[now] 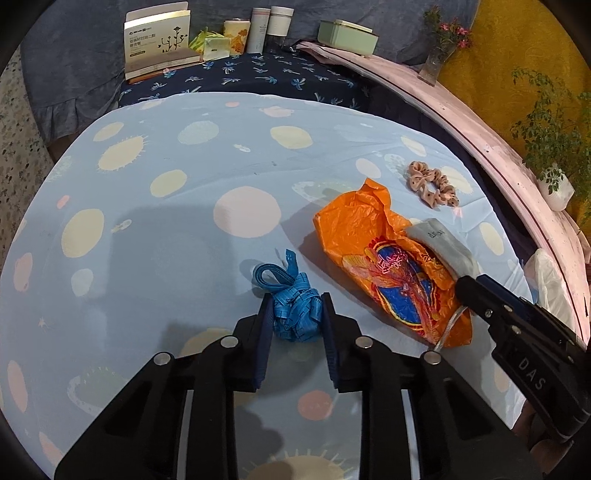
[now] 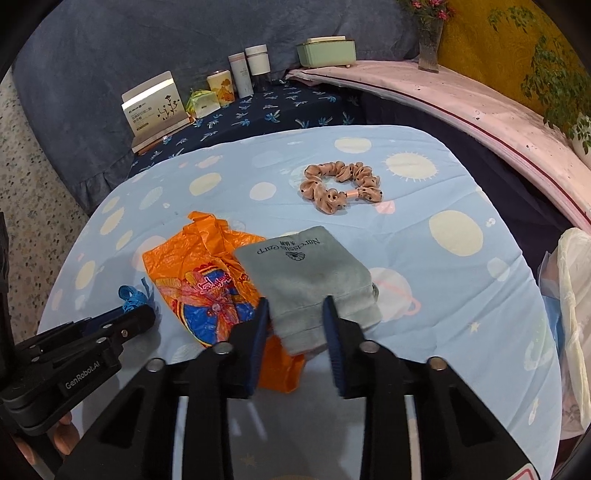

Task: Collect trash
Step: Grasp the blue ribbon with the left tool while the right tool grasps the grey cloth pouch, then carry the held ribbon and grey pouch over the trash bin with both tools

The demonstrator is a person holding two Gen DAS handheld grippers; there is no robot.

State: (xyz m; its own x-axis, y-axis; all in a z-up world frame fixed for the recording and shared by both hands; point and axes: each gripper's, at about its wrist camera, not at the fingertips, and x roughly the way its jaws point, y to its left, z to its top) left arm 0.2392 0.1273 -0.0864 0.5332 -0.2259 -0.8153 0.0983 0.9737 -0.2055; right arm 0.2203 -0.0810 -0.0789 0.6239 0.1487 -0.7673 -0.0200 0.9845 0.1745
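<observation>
Here, four loose items are seen on the surface (image 1: 177,155), which is covered by a light-blue spotted cloth: one blue tape (image 1: 295,314), one orange bag (image 1: 384,273), one grey pouch (image 2: 310,280) and one pink scrunchie (image 2: 341,186).

The tape is bunched into a knot, with one loop (image 1: 267,275) and a free end pointing away from the camera, toward the far edge. It lies between the fingers of the left gripper (image 1: 297,314), which are set narrowly at its two sides; whether it is actually clamped cannot be told.

The bag lies flat and crumpled to the right of the tape, its long axis running from far-left to near-right in the left wrist view.

The pouch rests partly on the bag's right side. In the right wrist view its long axis runs toward the camera, the printed end being farther away and the drawstring end nearer. The near end lies between the fingers of the right gripper (image 2: 295,314), which are held at a moderate gap around it; a firm grip cannot be confirmed.

The scrunchie lies apart, beyond the pouch.

At the back, one box (image 1: 159,40), one small packet (image 1: 216,46), one cup (image 1: 236,37), two bottles (image 1: 271,27) and one green case (image 1: 347,37) are seen. One white sack (image 2: 574,295) hangs at the right edge.
</observation>
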